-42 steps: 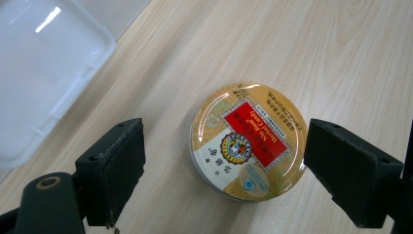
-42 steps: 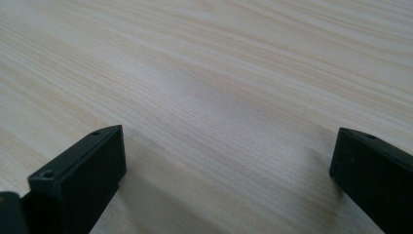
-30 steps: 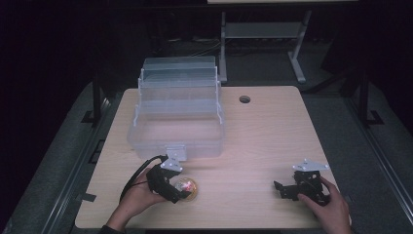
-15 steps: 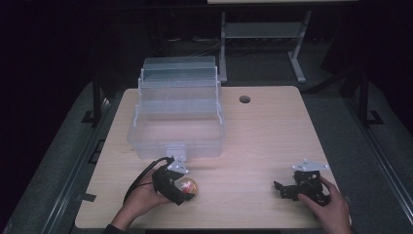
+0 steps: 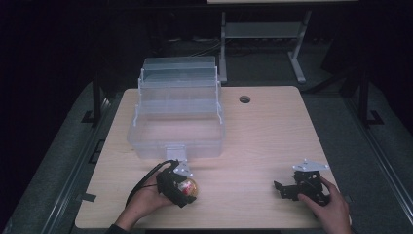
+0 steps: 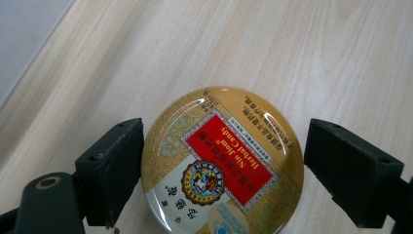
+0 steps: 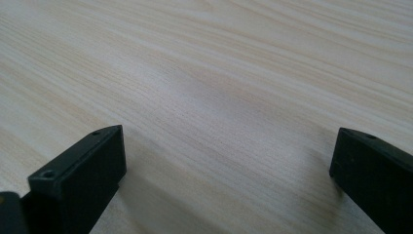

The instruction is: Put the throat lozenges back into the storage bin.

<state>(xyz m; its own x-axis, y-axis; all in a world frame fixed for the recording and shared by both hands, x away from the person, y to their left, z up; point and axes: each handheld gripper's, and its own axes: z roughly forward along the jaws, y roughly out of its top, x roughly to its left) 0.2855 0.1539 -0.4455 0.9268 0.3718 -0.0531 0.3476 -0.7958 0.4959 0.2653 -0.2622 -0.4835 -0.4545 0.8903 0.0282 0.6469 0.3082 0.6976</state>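
A round gold tin (image 5: 189,187) with a red label lies flat on the wooden table near its front left. My left gripper (image 5: 181,189) reaches over it. In the left gripper view the tin (image 6: 221,165) sits between the two black jaws, which press against its left and right sides; my left gripper (image 6: 224,163) is shut on it. My right gripper (image 5: 286,190) rests low at the front right, held by a hand. In the right gripper view its jaws stand wide apart over bare wood, so my right gripper (image 7: 226,161) is open with nothing between them.
A clear plastic tiered box (image 5: 178,146) stands open behind the tin, its latch facing the front. A cable hole (image 5: 244,99) is in the table's far middle. Bare tabletop (image 5: 253,146) stretches between the two grippers.
The left gripper has shifted slightly toward the front left and settled around the tin. The tin and the right gripper have barely moved.
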